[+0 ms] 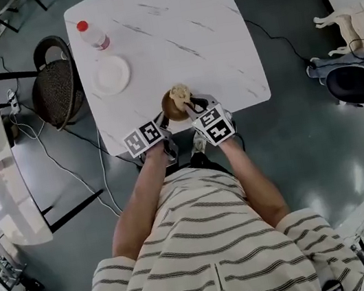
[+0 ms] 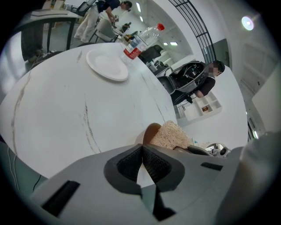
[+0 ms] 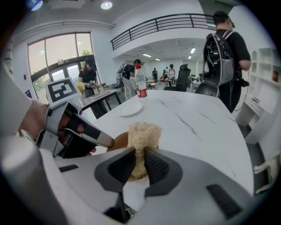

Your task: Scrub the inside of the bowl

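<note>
**Bowl (image 1: 172,111) braced at the near edge of the bench (image 1: 169,32).**
Our left hand-held gripper (image 1: 163,121) has its jaws pressed together, seemingly pinching the bowl's left rim. The bowl sits between our two forearms. Our right hand-held gripper (image 1: 193,109) clamps a fibrous pad (image 1: 180,93), which stands directly over the bowl's hollow.

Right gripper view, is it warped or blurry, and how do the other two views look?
Right gripper view: fisheye bows the balcony railing, corners dark, sponge and bowl sharp. Left gripper view: same bowing, ceiling light flares. Head view: table evenly lit, floor glossy with reflections.
</note>
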Action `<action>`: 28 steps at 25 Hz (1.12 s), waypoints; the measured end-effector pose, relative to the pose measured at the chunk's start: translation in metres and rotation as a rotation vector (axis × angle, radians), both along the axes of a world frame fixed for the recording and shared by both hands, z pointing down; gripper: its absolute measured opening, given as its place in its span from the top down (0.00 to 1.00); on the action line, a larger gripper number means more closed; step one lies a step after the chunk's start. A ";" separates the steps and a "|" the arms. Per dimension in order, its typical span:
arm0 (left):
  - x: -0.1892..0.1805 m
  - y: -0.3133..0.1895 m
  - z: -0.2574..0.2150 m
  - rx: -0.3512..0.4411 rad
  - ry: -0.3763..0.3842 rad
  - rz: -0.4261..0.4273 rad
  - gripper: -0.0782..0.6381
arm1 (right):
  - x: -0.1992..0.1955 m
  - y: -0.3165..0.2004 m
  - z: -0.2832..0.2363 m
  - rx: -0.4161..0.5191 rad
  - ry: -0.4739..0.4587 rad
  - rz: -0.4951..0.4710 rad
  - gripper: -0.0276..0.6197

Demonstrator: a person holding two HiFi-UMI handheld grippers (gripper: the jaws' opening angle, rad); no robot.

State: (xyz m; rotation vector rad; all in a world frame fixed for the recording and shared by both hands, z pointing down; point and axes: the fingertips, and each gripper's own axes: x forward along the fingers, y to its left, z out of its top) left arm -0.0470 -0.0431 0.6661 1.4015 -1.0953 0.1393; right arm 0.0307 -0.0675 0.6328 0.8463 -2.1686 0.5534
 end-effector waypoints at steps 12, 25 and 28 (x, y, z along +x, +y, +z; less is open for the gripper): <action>0.001 0.001 0.000 0.003 0.000 0.009 0.88 | -0.016 -0.007 0.001 -0.016 -0.037 0.012 0.85; -0.002 0.000 0.001 0.001 0.006 0.005 0.88 | -0.037 -0.002 0.002 -0.051 -0.093 -0.018 0.85; -0.002 0.000 0.001 0.002 0.003 0.004 0.88 | -0.038 0.004 0.004 -0.062 -0.095 -0.033 0.85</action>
